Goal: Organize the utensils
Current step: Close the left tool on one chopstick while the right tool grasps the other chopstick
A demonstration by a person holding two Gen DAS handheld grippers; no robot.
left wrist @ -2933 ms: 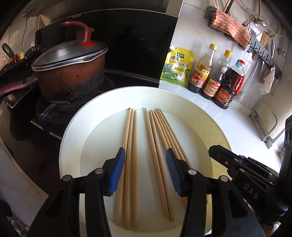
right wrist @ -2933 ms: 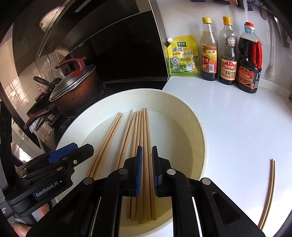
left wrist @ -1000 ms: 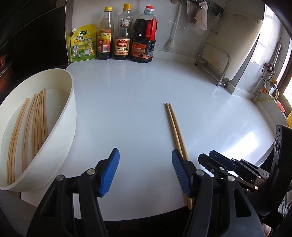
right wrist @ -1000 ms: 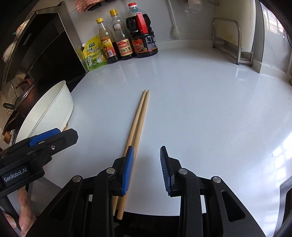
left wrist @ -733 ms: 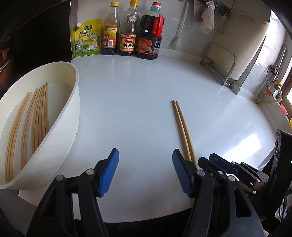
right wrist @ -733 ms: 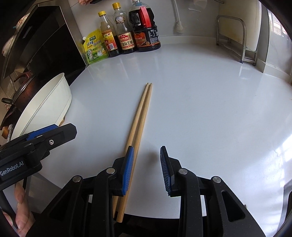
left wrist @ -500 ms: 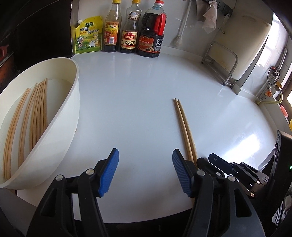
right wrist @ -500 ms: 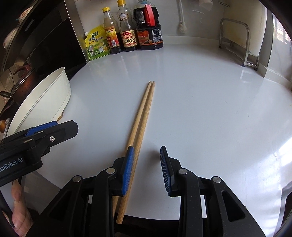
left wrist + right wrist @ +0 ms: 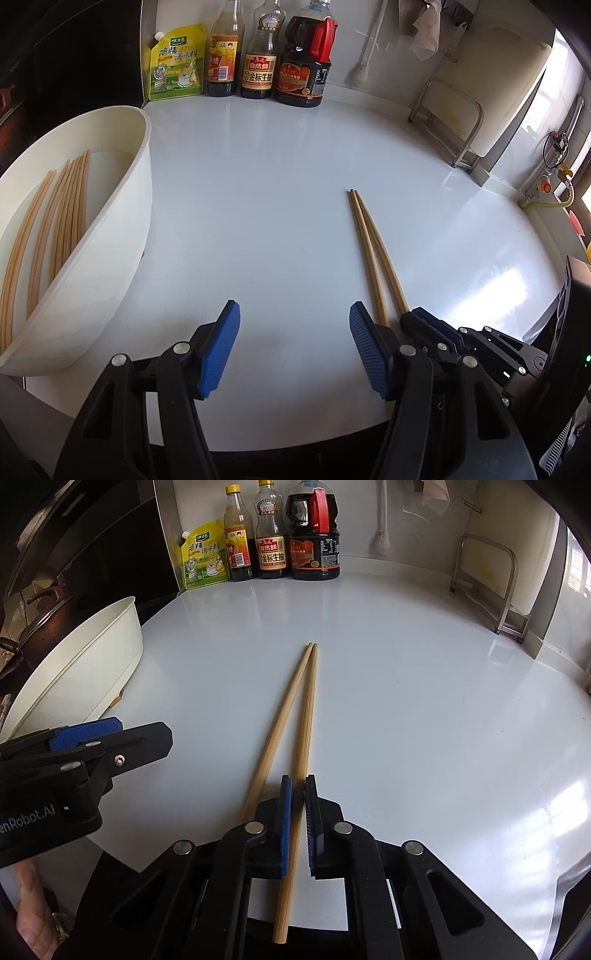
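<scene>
Filling the frame is the white counter [image 9: 406, 701], with the white basin [image 9: 122, 221] of chopsticks at left. The left gripper [image 9: 293, 345] gapes empty at bottom; the right gripper [image 9: 298, 814] pinches one chopstick [image 9: 301, 738] at bottom centre, its mate [image 9: 280, 723] touching alongside.

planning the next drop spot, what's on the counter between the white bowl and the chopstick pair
Bare white counter only: in the left wrist view nothing lies between the white bowl and the chopstick pair. The right wrist view shows the same.
</scene>
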